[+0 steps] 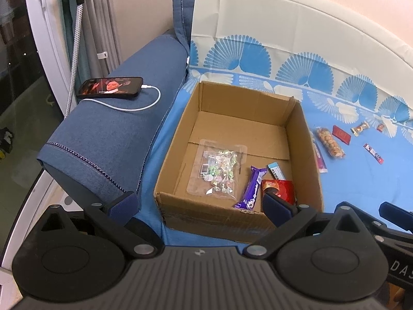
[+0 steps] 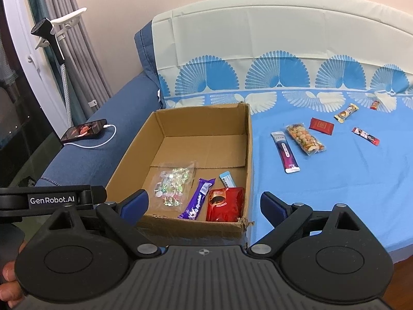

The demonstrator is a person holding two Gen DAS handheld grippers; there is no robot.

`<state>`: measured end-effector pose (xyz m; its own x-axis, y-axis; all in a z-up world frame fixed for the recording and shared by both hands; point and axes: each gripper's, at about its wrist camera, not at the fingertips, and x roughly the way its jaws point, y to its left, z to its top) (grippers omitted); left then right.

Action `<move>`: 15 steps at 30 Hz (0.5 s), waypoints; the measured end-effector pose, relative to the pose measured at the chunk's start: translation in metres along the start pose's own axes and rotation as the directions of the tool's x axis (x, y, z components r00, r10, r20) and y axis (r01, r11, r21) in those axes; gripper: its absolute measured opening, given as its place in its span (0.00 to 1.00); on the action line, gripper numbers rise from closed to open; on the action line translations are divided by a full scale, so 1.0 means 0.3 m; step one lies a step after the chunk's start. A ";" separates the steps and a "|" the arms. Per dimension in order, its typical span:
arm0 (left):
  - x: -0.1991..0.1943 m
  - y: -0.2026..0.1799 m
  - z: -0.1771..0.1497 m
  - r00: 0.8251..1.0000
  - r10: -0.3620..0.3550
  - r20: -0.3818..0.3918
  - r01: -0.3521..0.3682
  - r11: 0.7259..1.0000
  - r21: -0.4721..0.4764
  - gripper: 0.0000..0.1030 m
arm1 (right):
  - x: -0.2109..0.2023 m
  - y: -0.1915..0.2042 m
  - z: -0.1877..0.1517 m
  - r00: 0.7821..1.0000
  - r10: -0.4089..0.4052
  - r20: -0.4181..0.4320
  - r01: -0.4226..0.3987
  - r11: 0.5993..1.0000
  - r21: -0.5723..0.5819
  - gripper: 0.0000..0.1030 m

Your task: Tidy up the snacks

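An open cardboard box (image 1: 302,139) (image 2: 249,155) sits on the blue sheet. In it lie a clear candy bag (image 1: 219,171) (image 2: 174,183), a purple chocolate bar (image 1: 251,188) (image 2: 197,199), a red packet (image 1: 280,188) (image 2: 225,204) and a small light-blue stick (image 1: 276,170) (image 2: 227,179). On the sheet to the right lie a nut bag (image 1: 330,142) (image 2: 304,138), a purple-white pouch (image 2: 285,152), a red flat packet (image 1: 341,134) (image 2: 321,126) and several small wrapped snacks. My left gripper (image 1: 200,204) and right gripper (image 2: 204,204) are open and empty at the box's near edge.
A phone (image 1: 111,86) (image 2: 84,131) with a white charging cable lies on the blue sofa arm (image 1: 108,139) left of the box. A stand with a hanger (image 2: 55,31) and curtains are at the far left. The backrest cover rises behind.
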<state>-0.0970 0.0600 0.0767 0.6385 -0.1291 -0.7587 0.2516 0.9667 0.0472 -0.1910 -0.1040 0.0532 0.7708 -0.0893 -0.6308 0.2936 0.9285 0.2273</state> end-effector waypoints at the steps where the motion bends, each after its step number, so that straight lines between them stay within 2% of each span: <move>1: 0.002 -0.002 0.000 1.000 0.001 -0.001 -0.001 1.000 0.002 1.00 | 0.003 -0.002 -0.001 1.000 0.001 -0.003 -0.001 1.000 0.003 0.92; 9: 0.018 -0.032 0.010 1.000 0.018 -0.008 -0.018 0.999 0.030 1.00 | 0.009 -0.026 -0.003 1.000 0.010 0.005 -0.010 1.000 0.027 0.92; 15: 0.035 -0.083 0.050 0.999 0.014 -0.030 -0.012 0.999 0.041 1.00 | 0.018 -0.121 0.004 1.000 -0.008 0.017 0.006 0.994 0.107 0.92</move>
<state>-0.0858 0.0313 0.0773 0.6197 -0.1092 -0.7772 0.2729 0.9585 0.0830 -0.1968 -0.1385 0.0423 0.7779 -0.1029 -0.6199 0.3569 0.8842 0.3012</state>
